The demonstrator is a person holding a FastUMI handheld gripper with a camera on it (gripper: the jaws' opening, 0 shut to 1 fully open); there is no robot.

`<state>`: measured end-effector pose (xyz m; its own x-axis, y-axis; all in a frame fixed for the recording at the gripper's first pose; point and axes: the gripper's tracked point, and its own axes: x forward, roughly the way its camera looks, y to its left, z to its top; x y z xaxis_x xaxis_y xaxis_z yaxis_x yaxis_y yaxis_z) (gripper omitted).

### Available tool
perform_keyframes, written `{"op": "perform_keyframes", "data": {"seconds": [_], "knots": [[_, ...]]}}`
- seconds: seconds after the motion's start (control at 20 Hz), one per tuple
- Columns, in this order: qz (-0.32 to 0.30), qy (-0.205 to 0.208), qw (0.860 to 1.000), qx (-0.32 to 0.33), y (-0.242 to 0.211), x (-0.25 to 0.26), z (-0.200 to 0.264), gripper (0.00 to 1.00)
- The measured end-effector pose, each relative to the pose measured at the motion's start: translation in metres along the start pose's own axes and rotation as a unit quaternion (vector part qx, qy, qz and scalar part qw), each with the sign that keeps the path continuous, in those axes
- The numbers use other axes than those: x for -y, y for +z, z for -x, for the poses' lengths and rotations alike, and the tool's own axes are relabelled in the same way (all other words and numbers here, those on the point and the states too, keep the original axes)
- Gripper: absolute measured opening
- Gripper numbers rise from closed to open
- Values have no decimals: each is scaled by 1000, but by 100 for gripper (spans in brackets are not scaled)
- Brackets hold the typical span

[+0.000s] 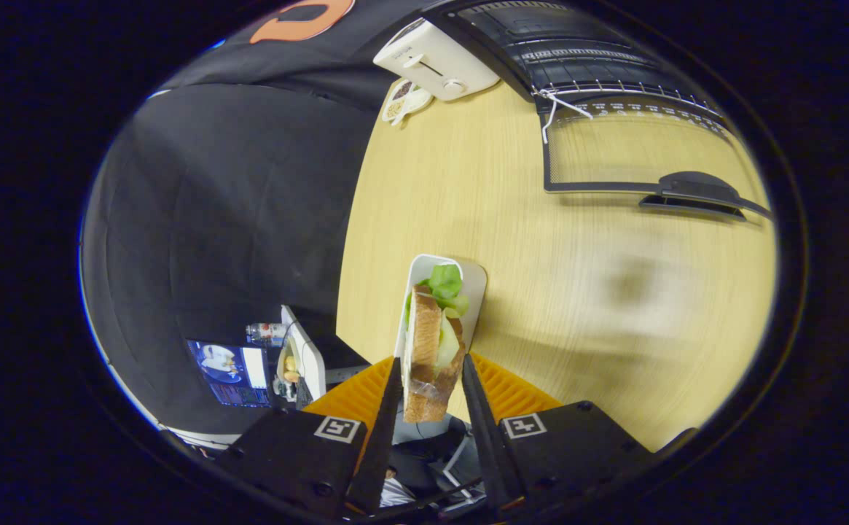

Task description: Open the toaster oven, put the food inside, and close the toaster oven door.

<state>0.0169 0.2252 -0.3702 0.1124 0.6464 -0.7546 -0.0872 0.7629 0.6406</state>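
A sandwich [430,343] with brown bread, cheese and green lettuce sits between my two fingers, and my gripper [431,375] is shut on it. The sandwich is lifted just over a small white tray [476,284] that lies on the wooden table [577,292]. Beyond the fingers, across the table, the toaster oven [562,51] stands with its glass door [635,149] swung fully down and open. The door's dark handle [694,193] points toward me, and the wire rack shows inside the oven.
A white pop-up toaster [435,62] stands beside the oven, with a small white dish [404,102] of food next to it. Off the table's edge are a laptop screen [231,372] and a white device [304,357] against the black cloth.
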Motion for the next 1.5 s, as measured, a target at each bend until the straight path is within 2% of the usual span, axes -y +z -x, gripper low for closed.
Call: {"op": "perform_keyframes", "data": {"seconds": [0.2, 0.4, 0.6, 0.9, 1.1, 1.2, 1.35, 1.5], "knots": [[4, -2, 1000, 0, -1, -1, -5, 53], [-20, 7, 1000, -1, 0, -3, -3, 35], [-10, 21, 1000, 4, -3, -13, 14, 24], [-4, 79, 996, 31, 0, -47, 67, 24], [-11, 113, 990, 87, 23, -53, 119, 24], [-21, 121, 984, 126, 40, -44, 147, 24], [-36, 106, 978, 179, 58, -7, 176, 24], [-86, 98, 965, 227, 76, 29, 201, 23]]}}
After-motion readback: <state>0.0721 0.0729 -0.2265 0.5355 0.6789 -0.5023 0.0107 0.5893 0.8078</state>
